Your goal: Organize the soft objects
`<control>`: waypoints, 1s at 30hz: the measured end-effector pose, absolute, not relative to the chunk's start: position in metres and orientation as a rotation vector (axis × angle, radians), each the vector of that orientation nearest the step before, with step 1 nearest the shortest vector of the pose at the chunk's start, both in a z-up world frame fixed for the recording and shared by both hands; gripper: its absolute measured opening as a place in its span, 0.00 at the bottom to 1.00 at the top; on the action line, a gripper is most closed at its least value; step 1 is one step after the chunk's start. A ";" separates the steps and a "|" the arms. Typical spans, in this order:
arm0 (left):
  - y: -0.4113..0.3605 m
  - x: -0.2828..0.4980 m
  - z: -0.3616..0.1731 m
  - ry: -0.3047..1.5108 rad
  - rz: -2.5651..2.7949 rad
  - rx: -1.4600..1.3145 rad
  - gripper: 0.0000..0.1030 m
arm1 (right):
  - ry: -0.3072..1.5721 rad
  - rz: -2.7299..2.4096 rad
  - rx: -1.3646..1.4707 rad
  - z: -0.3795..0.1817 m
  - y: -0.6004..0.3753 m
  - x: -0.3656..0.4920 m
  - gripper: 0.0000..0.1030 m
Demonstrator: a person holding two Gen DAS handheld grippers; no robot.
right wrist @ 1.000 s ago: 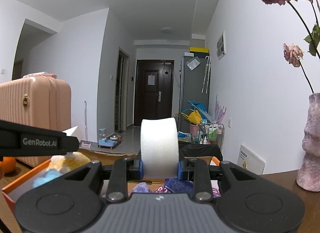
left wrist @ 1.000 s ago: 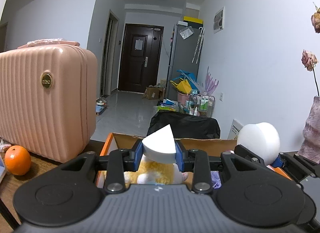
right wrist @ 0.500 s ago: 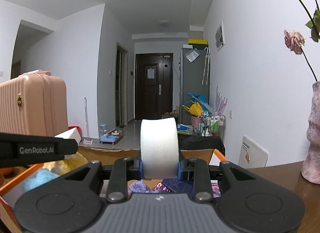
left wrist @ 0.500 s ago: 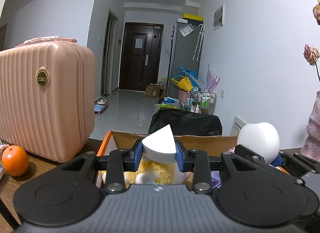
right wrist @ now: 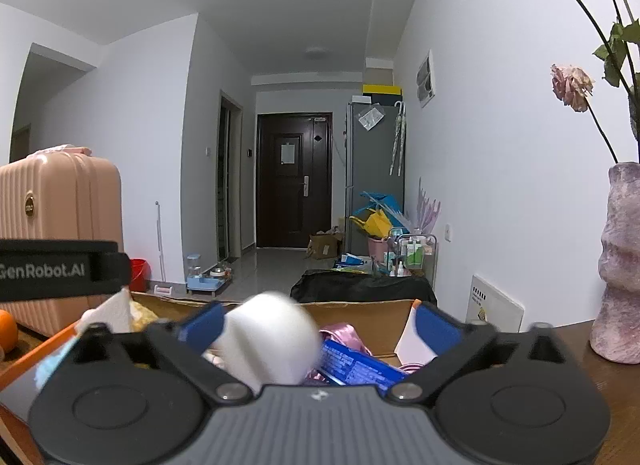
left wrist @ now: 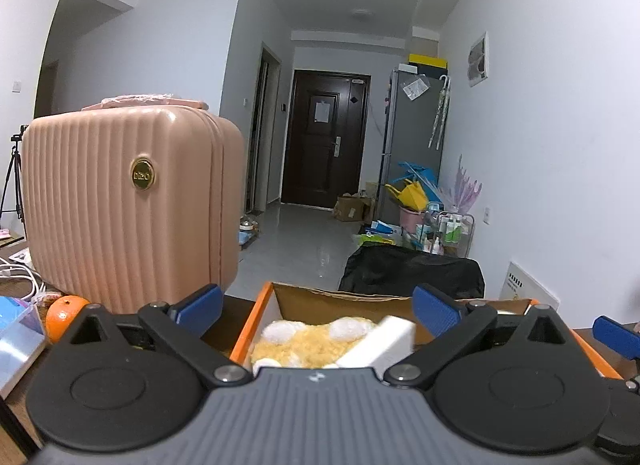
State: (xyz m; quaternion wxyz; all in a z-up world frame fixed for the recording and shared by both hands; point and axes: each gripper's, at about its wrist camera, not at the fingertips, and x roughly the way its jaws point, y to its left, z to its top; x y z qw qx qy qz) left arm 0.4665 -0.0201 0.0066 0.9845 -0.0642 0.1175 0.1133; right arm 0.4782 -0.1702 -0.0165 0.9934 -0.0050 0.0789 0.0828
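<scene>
My left gripper (left wrist: 316, 307) has its jaws opening wide. The white foam wedge (left wrist: 380, 345) is free of the pads and lies tilted on a yellow plush toy (left wrist: 304, 345) inside the orange-rimmed cardboard box (left wrist: 244, 329). My right gripper (right wrist: 320, 325) is also opening. Its white foam cylinder (right wrist: 272, 337) is blurred between the spread pads, loose, close to the left pad and above the box (right wrist: 360, 313). Under it lie a blue packet (right wrist: 356, 365) and pink satin cloth (right wrist: 340, 335). The wedge (right wrist: 112, 311) shows at the box's left end.
A pink ribbed suitcase (left wrist: 128, 217) stands left of the box, with an orange (left wrist: 64, 315) and white cables (left wrist: 24, 277) beside it. A mauve vase (right wrist: 620, 265) with dried roses stands on the table at the right. The left gripper's body (right wrist: 60, 269) crosses the right wrist view.
Both grippers went from shut on their foam pieces to wide open. The wedge dropped onto the plush toy; the cylinder slipped down toward the box.
</scene>
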 end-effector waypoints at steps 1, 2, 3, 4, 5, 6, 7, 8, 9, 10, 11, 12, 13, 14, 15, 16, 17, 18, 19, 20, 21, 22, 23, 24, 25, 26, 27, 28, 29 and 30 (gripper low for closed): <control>-0.018 0.467 0.007 0.241 0.228 -0.134 1.00 | 0.159 0.168 -0.010 -0.017 -0.170 0.478 1.00; -0.017 0.467 0.006 0.245 0.229 -0.136 1.00 | 0.161 0.169 -0.010 -0.017 -0.171 0.480 1.00; -0.017 0.468 0.006 0.250 0.232 -0.135 1.00 | 0.164 0.168 -0.009 -0.017 -0.171 0.481 1.00; -0.017 0.469 0.005 0.252 0.234 -0.136 1.00 | 0.166 0.168 -0.007 -0.017 -0.171 0.482 1.00; -0.017 0.469 0.005 0.253 0.236 -0.138 1.00 | 0.168 0.168 -0.004 -0.017 -0.171 0.482 1.00; -0.016 0.469 0.005 0.253 0.238 -0.141 1.00 | 0.168 0.169 -0.001 -0.018 -0.173 0.481 1.00; -0.017 0.470 0.005 0.254 0.238 -0.142 1.00 | 0.167 0.168 0.001 -0.018 -0.174 0.480 1.00; -0.017 0.470 0.005 0.255 0.238 -0.143 1.00 | 0.166 0.168 0.002 -0.018 -0.176 0.479 1.00; -0.017 0.470 0.005 0.254 0.240 -0.141 1.00 | 0.166 0.167 0.003 -0.018 -0.176 0.479 1.00; -0.017 0.470 0.005 0.254 0.243 -0.138 1.00 | 0.165 0.166 0.003 -0.018 -0.176 0.479 1.00; -0.017 0.470 0.005 0.253 0.246 -0.137 1.00 | 0.164 0.165 0.003 -0.018 -0.176 0.479 1.00; -0.018 0.470 0.005 0.254 0.247 -0.137 1.00 | 0.163 0.164 0.003 -0.019 -0.175 0.478 1.00; -0.017 0.470 0.004 0.255 0.247 -0.139 1.00 | 0.163 0.163 0.003 -0.019 -0.175 0.478 1.00; -0.016 0.470 0.004 0.255 0.247 -0.141 1.00 | 0.162 0.163 0.004 -0.019 -0.176 0.478 1.00; -0.016 0.469 0.004 0.255 0.249 -0.144 1.00 | 0.161 0.162 0.004 -0.019 -0.176 0.477 1.00; -0.017 0.470 0.005 0.255 0.251 -0.146 1.00 | 0.160 0.162 0.005 -0.019 -0.177 0.477 1.00; -0.016 0.469 0.005 0.255 0.253 -0.148 1.00 | 0.159 0.161 0.005 -0.020 -0.177 0.476 1.00; -0.016 0.469 0.005 0.256 0.254 -0.151 1.00 | 0.158 0.160 0.005 -0.019 -0.179 0.476 1.00; -0.016 0.469 0.005 0.258 0.254 -0.153 1.00 | 0.155 0.159 0.006 -0.019 -0.179 0.475 1.00; -0.015 0.468 0.004 0.261 0.253 -0.154 1.00 | 0.153 0.159 0.007 -0.019 -0.180 0.472 1.00; -0.017 0.465 0.005 0.262 0.254 -0.154 1.00 | 0.149 0.159 0.008 -0.019 -0.182 0.470 1.00; -0.016 0.464 0.004 0.261 0.253 -0.154 1.00 | 0.146 0.158 0.008 -0.019 -0.183 0.468 1.00; -0.015 0.462 0.004 0.259 0.252 -0.154 1.00 | 0.141 0.156 0.008 -0.019 -0.185 0.466 1.00; -0.015 0.459 0.004 0.257 0.254 -0.152 1.00 | 0.137 0.155 0.008 -0.020 -0.185 0.463 1.00; -0.015 0.457 0.004 0.255 0.255 -0.151 1.00 | 0.132 0.152 0.008 -0.020 -0.187 0.461 1.00; -0.015 0.455 0.004 0.254 0.257 -0.149 1.00 | 0.129 0.150 0.009 -0.020 -0.189 0.459 1.00; -0.014 0.453 0.004 0.254 0.258 -0.149 1.00 | 0.125 0.147 0.009 -0.020 -0.191 0.456 1.00; -0.014 0.451 0.004 0.255 0.260 -0.149 1.00 | 0.123 0.145 0.010 -0.021 -0.192 0.454 1.00; -0.013 0.449 0.003 0.257 0.262 -0.149 1.00 | 0.121 0.142 0.012 -0.020 -0.194 0.452 1.00; -0.012 0.446 0.003 0.259 0.263 -0.150 1.00 | 0.119 0.140 0.015 -0.020 -0.195 0.449 1.00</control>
